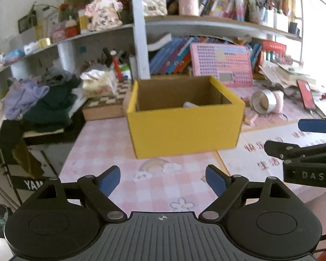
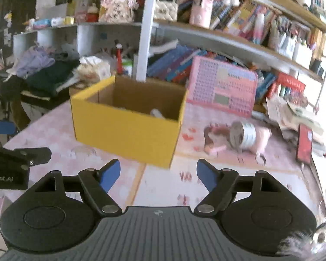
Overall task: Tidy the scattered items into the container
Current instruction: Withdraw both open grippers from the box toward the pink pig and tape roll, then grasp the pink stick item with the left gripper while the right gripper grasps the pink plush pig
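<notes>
A yellow cardboard box point(image 1: 184, 128) stands open on the pink checked tablecloth; it also shows in the right wrist view point(image 2: 126, 130). A pale item point(image 1: 190, 104) lies inside it, also seen in the right wrist view point(image 2: 156, 113). A roll of silver tape point(image 2: 244, 134) lies right of the box with a pink item point(image 2: 263, 138) behind it and a small brown and pink item point(image 2: 213, 142) beside it. My left gripper point(image 1: 163, 180) is open and empty, in front of the box. My right gripper point(image 2: 158, 175) is open and empty, near the box's front right corner.
A pink keyboard toy point(image 2: 222, 89) leans on books behind the box. A red phone point(image 2: 304, 144) and loose papers point(image 2: 293, 113) lie at the right. Folded clothes point(image 1: 43, 100) pile on a side table at the left. Crowded shelves point(image 1: 206, 26) stand behind.
</notes>
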